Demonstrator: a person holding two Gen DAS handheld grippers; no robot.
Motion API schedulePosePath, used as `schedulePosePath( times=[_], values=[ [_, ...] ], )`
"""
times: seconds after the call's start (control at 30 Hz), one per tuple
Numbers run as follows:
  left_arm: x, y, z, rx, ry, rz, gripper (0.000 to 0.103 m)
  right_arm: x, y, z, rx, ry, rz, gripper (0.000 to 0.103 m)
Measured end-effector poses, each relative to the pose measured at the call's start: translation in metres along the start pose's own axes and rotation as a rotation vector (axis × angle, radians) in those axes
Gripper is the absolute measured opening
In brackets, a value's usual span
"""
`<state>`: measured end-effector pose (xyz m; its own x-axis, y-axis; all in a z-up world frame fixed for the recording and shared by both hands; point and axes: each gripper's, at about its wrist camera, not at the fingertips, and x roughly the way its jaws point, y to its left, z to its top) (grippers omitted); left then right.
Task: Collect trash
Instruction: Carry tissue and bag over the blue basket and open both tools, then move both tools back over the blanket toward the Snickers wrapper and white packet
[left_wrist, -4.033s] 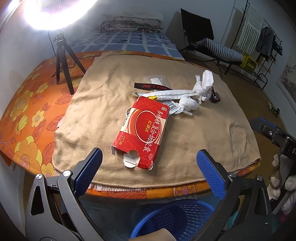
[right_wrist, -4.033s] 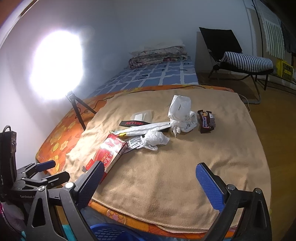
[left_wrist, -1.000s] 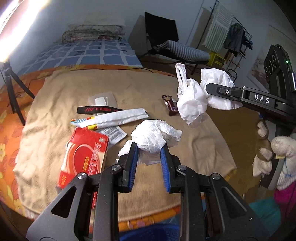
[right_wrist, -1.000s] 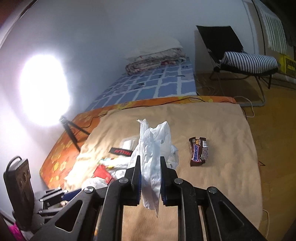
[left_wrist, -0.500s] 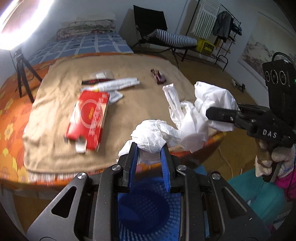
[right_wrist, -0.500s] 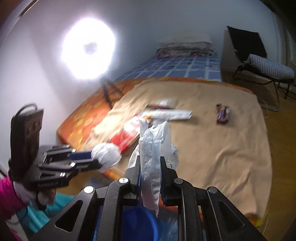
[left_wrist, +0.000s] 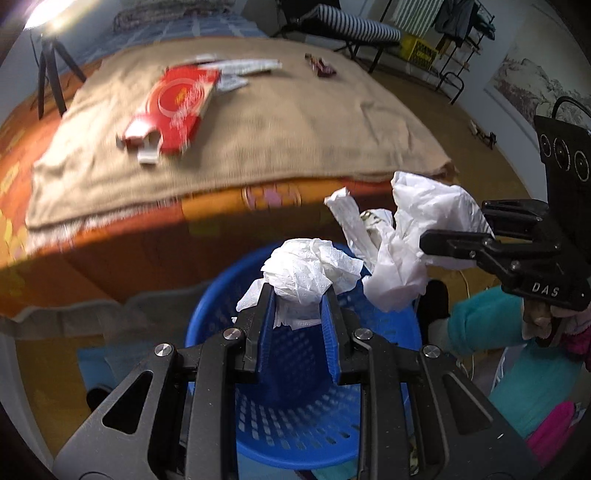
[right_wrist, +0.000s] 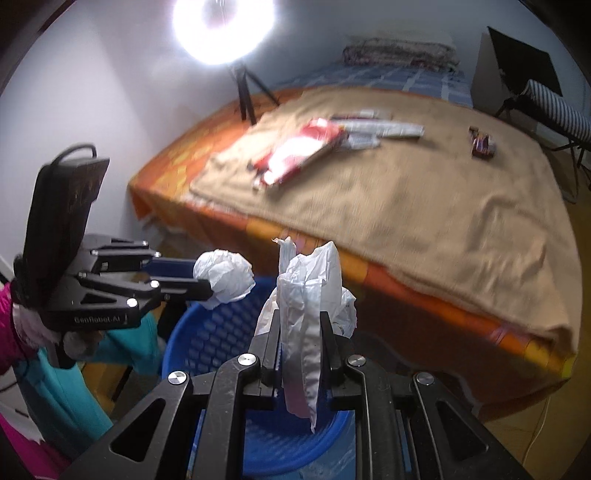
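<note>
My left gripper (left_wrist: 297, 295) is shut on a crumpled white tissue (left_wrist: 310, 267) and holds it above the blue basket (left_wrist: 295, 417). My right gripper (right_wrist: 301, 321) is shut on a white plastic bag (right_wrist: 308, 291) over the same basket (right_wrist: 210, 332). In the left wrist view the right gripper (left_wrist: 428, 242) holds the bag (left_wrist: 424, 221) at the basket's right rim. In the right wrist view the left gripper (right_wrist: 201, 277) holds the tissue (right_wrist: 223, 277) over the basket's left side.
A red carton (left_wrist: 177, 107), long white wrappers (left_wrist: 240, 66) and a dark candy bar wrapper (right_wrist: 480, 142) lie on the tan blanket (left_wrist: 295, 125) covering the table. A ring light on a tripod (right_wrist: 243, 88) stands at the table's far left. A striped chair (right_wrist: 554, 110) stands beyond.
Both grippers have drawn back from the table and lowered over the blue basket, each still holding its white trash. The table has receded in both views.
</note>
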<state>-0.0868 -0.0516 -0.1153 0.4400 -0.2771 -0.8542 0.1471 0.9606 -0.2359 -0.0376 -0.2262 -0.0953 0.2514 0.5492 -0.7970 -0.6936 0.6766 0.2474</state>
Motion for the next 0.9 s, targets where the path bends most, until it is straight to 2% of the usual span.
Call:
schedulePosePath(
  times=[0.13,0.33,0.4,0.47,0.53,0.63,0.7,0.9],
  values=[
    [0.008,0.004,-0.009,-0.017,0.038,-0.007,0.024,0.014,0.003,-0.017,0.006,0.049,0.011,0.015],
    [0.013,0.009,-0.016,-0.026,0.068,0.01,0.024,0.023,0.011,-0.024,-0.016,0.08,0.017,0.018],
    [0.016,0.012,-0.019,-0.038,0.087,0.019,0.027,0.026,0.012,-0.025,-0.02,0.086,0.026,0.018],
    [0.018,0.016,-0.023,-0.056,0.099,0.028,0.041,0.029,0.014,-0.026,-0.021,0.093,0.036,0.018],
    [0.019,0.02,-0.025,-0.068,0.1,0.034,0.049,0.032,0.017,-0.026,-0.025,0.099,0.042,0.021],
    [0.019,0.026,-0.027,-0.09,0.105,0.047,0.063,0.035,0.02,-0.027,-0.025,0.115,0.055,0.036],
    [0.018,0.03,-0.028,-0.103,0.101,0.048,0.064,0.036,0.021,-0.027,-0.028,0.116,0.051,0.051],
    [0.013,0.034,-0.024,-0.129,0.084,0.051,0.064,0.037,0.021,-0.024,-0.029,0.108,0.029,0.067]
  ],
)
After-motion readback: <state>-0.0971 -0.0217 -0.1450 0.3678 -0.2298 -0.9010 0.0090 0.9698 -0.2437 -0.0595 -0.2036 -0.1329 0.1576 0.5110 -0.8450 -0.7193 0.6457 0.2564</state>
